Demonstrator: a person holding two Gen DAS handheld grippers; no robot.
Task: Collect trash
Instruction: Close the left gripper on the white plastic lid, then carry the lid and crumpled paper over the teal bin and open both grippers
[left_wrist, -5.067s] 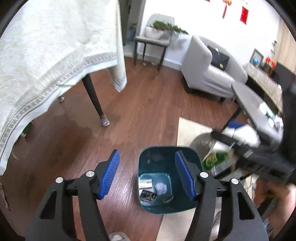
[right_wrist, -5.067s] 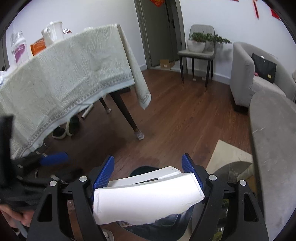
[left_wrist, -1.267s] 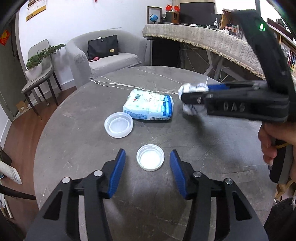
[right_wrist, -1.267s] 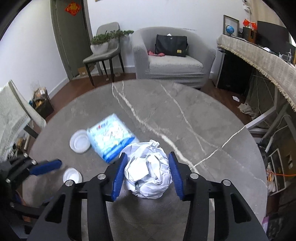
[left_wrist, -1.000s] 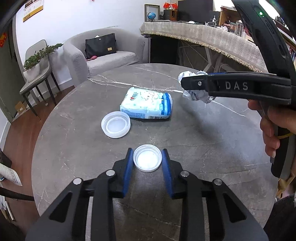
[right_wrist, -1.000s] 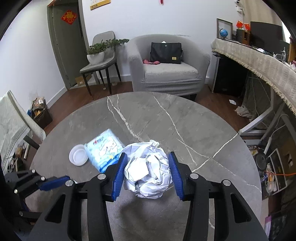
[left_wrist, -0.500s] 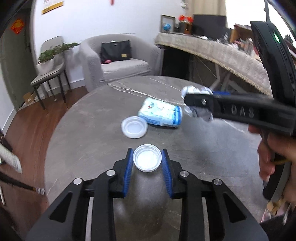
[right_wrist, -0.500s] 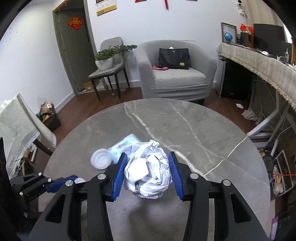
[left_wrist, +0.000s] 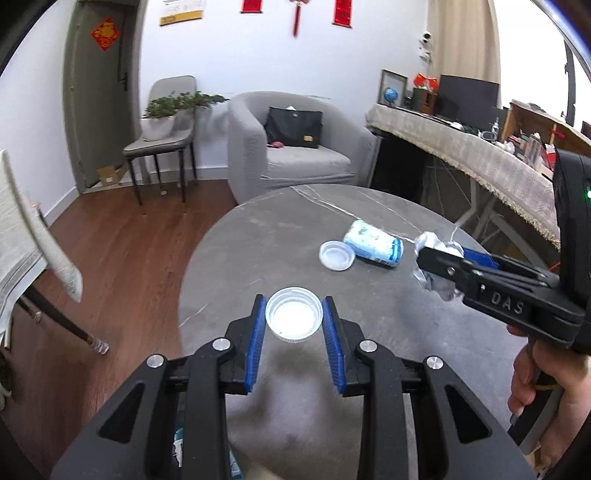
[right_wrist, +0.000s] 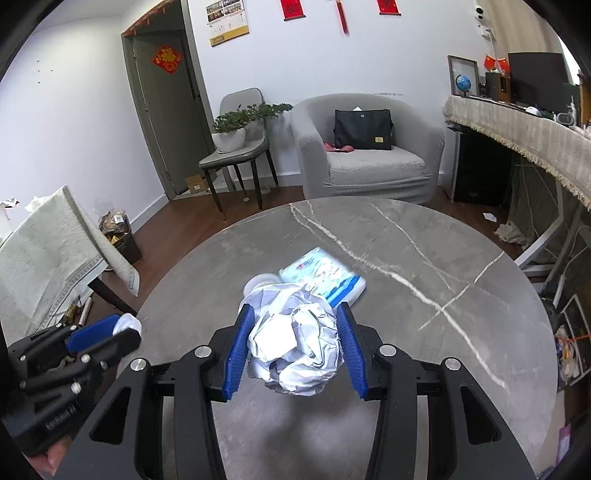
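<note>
From the right wrist view, the crumpled white paper ball (right_wrist: 295, 347) hides most of the larger clear plastic lid (right_wrist: 258, 283) behind it; only an arc of rim shows. The right gripper (right_wrist: 293, 350) is clamped on that paper ball, held above the round grey marble table (right_wrist: 424, 280). The left gripper (left_wrist: 294, 328) pinches a small round white plastic lid (left_wrist: 294, 319) between its blue pads, hollow side up, lifted near the table's edge. The blue-and-white tissue pack (left_wrist: 373, 248) lies flat on the table touching the larger lid (left_wrist: 337, 255), its long axis running from that lid toward the paper ball (left_wrist: 437, 266).
</note>
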